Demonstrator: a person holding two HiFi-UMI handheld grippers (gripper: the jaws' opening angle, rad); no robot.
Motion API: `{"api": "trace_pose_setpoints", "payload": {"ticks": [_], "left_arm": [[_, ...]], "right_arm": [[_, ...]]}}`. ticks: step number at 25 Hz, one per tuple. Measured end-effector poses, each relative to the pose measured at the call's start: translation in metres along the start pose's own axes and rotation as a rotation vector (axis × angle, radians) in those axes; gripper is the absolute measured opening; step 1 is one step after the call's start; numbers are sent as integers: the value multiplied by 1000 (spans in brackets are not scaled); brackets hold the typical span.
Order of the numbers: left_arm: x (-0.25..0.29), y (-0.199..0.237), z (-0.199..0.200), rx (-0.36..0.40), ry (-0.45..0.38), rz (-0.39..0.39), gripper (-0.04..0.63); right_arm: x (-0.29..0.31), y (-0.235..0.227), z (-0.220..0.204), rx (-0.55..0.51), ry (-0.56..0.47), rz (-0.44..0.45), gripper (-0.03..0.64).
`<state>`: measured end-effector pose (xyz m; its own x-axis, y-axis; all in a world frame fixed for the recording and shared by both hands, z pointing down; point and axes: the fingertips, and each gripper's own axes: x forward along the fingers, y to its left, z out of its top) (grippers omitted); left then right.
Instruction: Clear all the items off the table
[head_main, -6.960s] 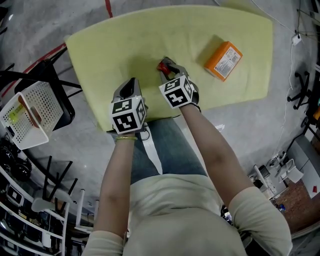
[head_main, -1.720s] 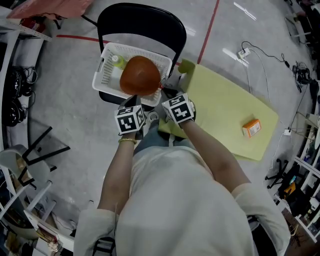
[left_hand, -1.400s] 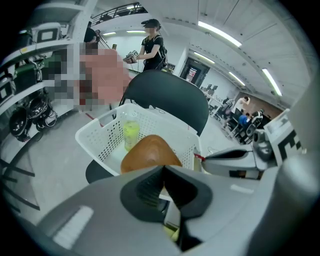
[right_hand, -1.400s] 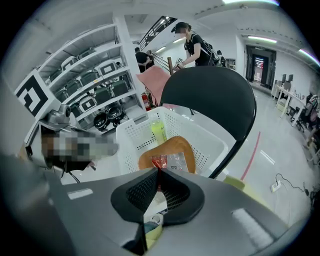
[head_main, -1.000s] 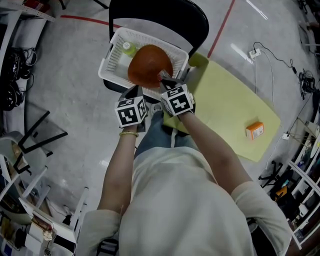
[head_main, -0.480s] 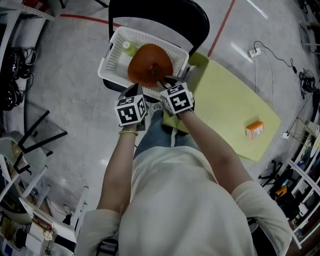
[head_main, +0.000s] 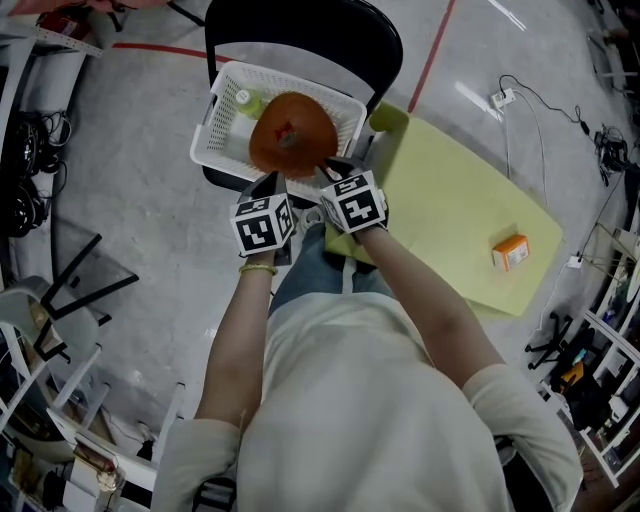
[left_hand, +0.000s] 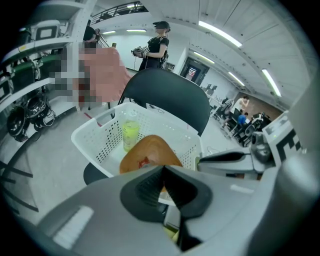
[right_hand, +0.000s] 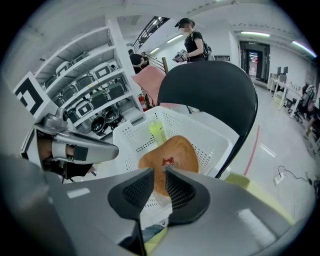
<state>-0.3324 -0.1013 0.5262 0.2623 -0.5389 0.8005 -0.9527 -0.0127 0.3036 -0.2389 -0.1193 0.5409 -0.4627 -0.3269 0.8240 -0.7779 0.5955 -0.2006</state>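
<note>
A brown wooden plate (head_main: 290, 135) with a small red mark lies tilted in the white basket (head_main: 205, 140) on the black chair. My right gripper (head_main: 330, 172) hovers at the plate's near edge. Its jaws have just been closing a little and stand slightly open, with nothing between them; the plate (right_hand: 172, 160) shows beyond the gap of the right gripper (right_hand: 160, 177). My left gripper (head_main: 268, 182) is shut and empty, just short of the basket's near rim. From the left gripper (left_hand: 164, 172) the plate (left_hand: 150, 152) shows ahead. An orange box (head_main: 511, 251) lies on the yellow table (head_main: 450, 210).
A green bottle (head_main: 248, 100) stands in the basket's far left corner. The black chair (head_main: 300, 35) has its backrest behind the basket. Shelving with gear stands to the left, and cables lie on the floor at the right. A person stands in the background of both gripper views.
The right gripper has let go of the plate's edge and drawn back slightly. The plate has settled in the basket. The left gripper has stayed put.
</note>
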Motion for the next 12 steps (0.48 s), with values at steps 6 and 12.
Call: {"api": "trace_pose_setpoints", "payload": {"ticks": [6, 12], "left_arm": [[-2, -13, 4, 34, -5, -17, 9], [-5, -31, 1, 52, -7, -30, 9]], "right_arm": [[-12, -4, -1, 24, -29, -18, 54], [-28, -9, -6, 37, -54, -33, 24]]}}
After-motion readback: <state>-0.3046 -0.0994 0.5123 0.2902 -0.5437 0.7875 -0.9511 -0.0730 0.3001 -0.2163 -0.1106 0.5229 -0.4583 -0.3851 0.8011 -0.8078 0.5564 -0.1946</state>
